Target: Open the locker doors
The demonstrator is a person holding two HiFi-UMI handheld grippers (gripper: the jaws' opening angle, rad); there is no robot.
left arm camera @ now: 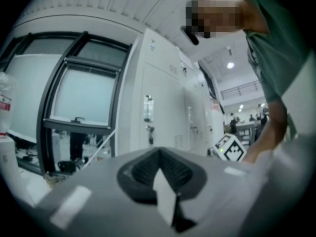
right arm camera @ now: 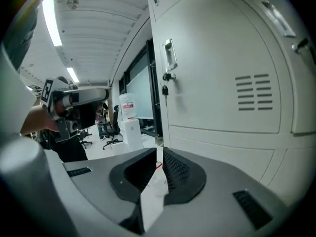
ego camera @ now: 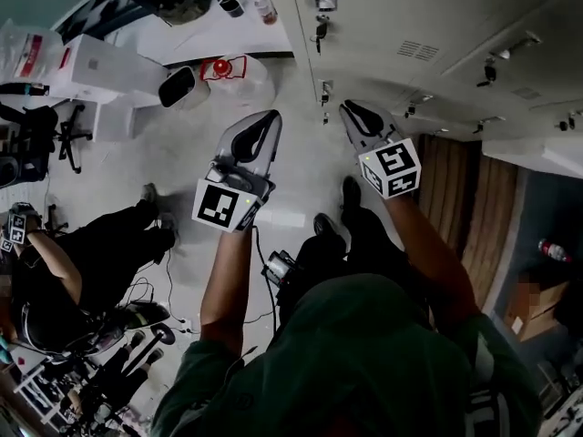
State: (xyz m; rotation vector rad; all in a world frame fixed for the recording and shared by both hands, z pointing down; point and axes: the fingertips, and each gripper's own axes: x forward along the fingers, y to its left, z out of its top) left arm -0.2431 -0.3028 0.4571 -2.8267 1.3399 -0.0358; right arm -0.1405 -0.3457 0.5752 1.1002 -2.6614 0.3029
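In the head view, the left hand-held gripper (ego camera: 262, 126) and the right hand-held gripper (ego camera: 357, 114) were held side by side over the floor (ego camera: 182, 144), the right one nearer the pale locker doors (ego camera: 410, 25), all closed. In the left gripper view, its jaws were pressed together on nothing, with the lockers well ahead. In the right gripper view, the jaws met, empty, near a closed door with its handle (right arm camera: 169, 53) up and to the left.

The scene was lit evenly by ceiling light strips (right arm camera: 49, 21) and a bright window (left arm camera: 81, 100). Both gripper views were bent strongly at dark, vignetted edges; near foregrounds were blurred.
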